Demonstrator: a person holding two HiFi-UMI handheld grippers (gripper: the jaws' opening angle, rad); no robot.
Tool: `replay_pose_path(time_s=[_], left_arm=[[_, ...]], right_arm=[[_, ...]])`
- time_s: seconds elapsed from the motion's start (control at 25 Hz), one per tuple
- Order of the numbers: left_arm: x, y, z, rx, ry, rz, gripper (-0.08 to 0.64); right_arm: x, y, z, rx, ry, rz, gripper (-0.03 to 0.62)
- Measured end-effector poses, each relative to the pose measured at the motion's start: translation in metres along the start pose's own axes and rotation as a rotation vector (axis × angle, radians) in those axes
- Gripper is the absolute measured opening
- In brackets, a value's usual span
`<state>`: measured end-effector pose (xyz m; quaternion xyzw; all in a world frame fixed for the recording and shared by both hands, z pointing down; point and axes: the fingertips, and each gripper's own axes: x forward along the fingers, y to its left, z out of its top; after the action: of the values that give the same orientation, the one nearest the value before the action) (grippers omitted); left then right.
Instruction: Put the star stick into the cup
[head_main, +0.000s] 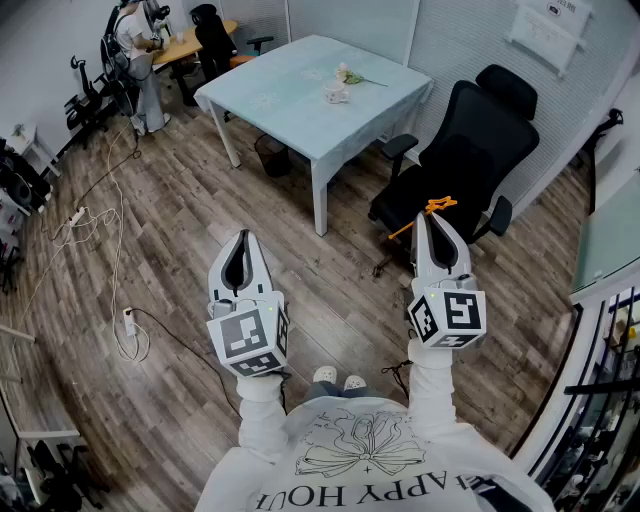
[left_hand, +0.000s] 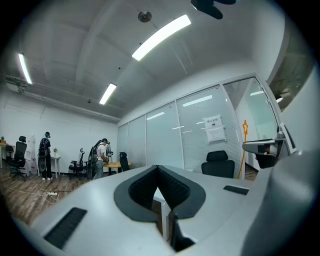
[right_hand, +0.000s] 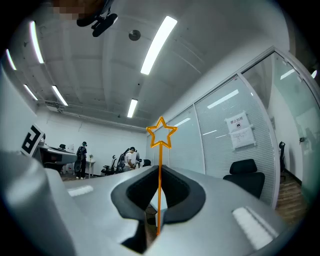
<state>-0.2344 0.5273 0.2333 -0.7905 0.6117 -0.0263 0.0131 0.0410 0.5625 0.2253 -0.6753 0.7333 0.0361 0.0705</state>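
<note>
The carrying step appears to be in hand. The star stick (right_hand: 160, 150) is pinched between the jaws of the right hand-held gripper (right_hand: 159, 200), and its star projects beyond the tips. The left hand-held gripper (left_hand: 161, 192), beside it, is pressed together on nothing. What seems to be the cup (head_main: 337, 94) stands on the table (head_main: 290, 100), well ahead of both. Next, the stick would have to be carried there, aligned over the cup and lowered in.

The left gripper (head_main: 242, 237) and the right gripper (head_main: 428, 216) are shaped as tapering pale grey shells lined with black pads (head_main: 237, 268). Each is fitted with a white cube (head_main: 248, 340) printed with black square markers. White sleeves (head_main: 262, 418) and a white shirt (head_main: 365, 462) with a line-drawn flower are worn.
</note>
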Motion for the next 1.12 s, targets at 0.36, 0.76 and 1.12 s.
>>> replay_pose_path(time_s=[0.36, 0.76, 1.12], left_arm=[[0.006, -0.001, -0.004, 0.005, 0.002, -0.009, 0.006], [0.027, 0.014, -0.007, 0.012, -0.003, -0.024, 0.006], [0.049, 0.029, -0.015, 0.029, 0.016, -0.057, 0.006]], right_arm=[[0.005, -0.003, -0.007, 0.001, 0.009, -0.008, 0.025], [0.026, 0.001, -0.009, 0.015, -0.020, -0.018, 0.025], [0.041, 0.015, -0.024, 0.023, -0.005, -0.045, 0.025]])
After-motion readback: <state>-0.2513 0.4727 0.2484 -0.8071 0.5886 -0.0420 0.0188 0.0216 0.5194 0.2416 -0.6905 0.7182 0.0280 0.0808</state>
